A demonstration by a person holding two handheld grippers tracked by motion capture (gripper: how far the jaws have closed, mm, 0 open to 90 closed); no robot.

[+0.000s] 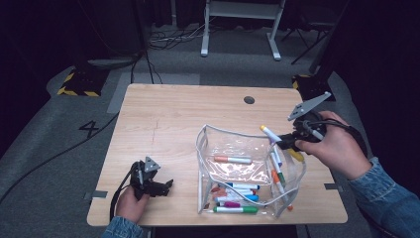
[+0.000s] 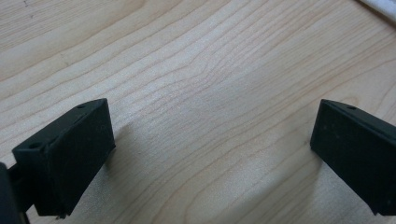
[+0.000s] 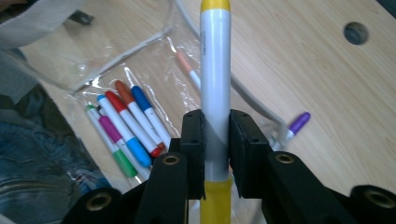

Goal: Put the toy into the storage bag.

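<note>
High view looks down on the table (image 1: 173,114); both gripper views sit close above it.

In the right gripper view the yellow-capped marker (image 3: 215,70) runs off the top and bottom edges, its barrel print too small to read. The purple marker (image 3: 297,124) lies half hidden behind the clear pouch (image 3: 154,35) rim.

The far and left parts of my table (image 1: 163,114) lie bare, so either hand can sweep there without meeting anything. The clear pouch (image 1: 208,163) stands open in the near middle, its rim raised between my two hands and blocking a low straight pass across. My left gripper (image 2: 212,154) has only bare wood between its wide jaws.
</note>
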